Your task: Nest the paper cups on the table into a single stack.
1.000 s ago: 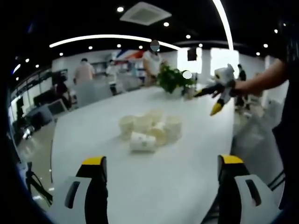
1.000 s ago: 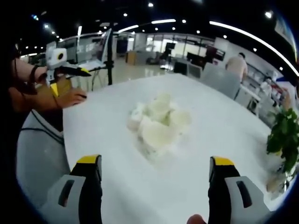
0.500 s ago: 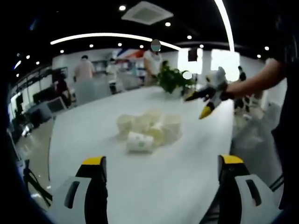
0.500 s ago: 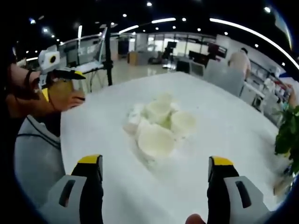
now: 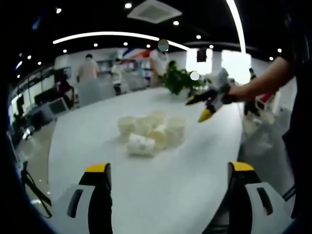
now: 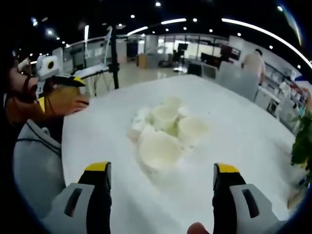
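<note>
At centre frame of both views, the paper cups (image 5: 148,133) (image 6: 165,134) sit clustered on the white table (image 5: 195,170), one tipped on its side. Left gripper (image 5: 168,204) (image 6: 61,90) and right gripper (image 6: 160,200) (image 5: 201,107) hang released, jaws wide, well apart from the cluster. Approach an upright outer cup squarely, pinching its wall lightly to avoid crushing.

Both grippers are held wide apart in the air with nothing between their jaws. The left gripper (image 5: 168,195) sits near; the right gripper (image 5: 202,108) reaches in from the right, arm (image 5: 261,83) outstretched.
</note>
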